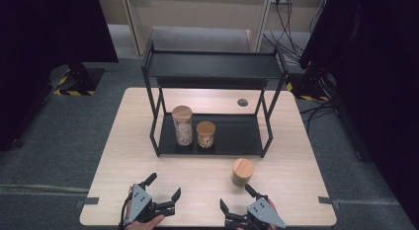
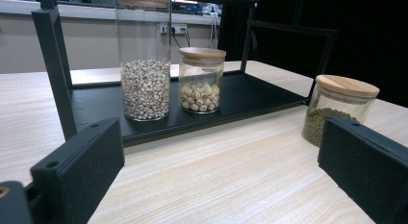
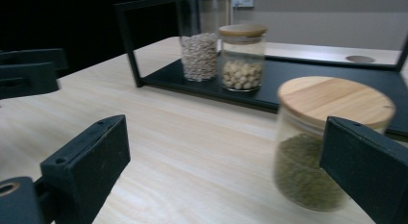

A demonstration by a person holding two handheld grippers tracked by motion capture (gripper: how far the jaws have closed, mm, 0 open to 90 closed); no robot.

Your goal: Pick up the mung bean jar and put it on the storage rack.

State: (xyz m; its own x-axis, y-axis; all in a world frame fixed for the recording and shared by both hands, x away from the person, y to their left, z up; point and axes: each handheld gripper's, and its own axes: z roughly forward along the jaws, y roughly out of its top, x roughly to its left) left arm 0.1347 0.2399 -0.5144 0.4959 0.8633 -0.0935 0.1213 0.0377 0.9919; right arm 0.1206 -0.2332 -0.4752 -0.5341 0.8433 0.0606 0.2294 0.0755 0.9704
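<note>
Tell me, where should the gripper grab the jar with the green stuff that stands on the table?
Probably around the glass body of the green jar, below the wooden lid. It stands upright and round, so the open right hand-held gripper can come level from the person's side, one jaw each side.

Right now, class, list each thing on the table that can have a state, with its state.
Tall jar: lidded, upright, on the rack's lower shelf.
Short jar: lidded, upright, beside it.
Green-bean jar: lidded, upright, on the table.
Left gripper: open, empty.
Right gripper: open, empty.

high: overhead, forward-down | gripper views: low, near tabletop — share rack (image 1: 212, 141)
</note>
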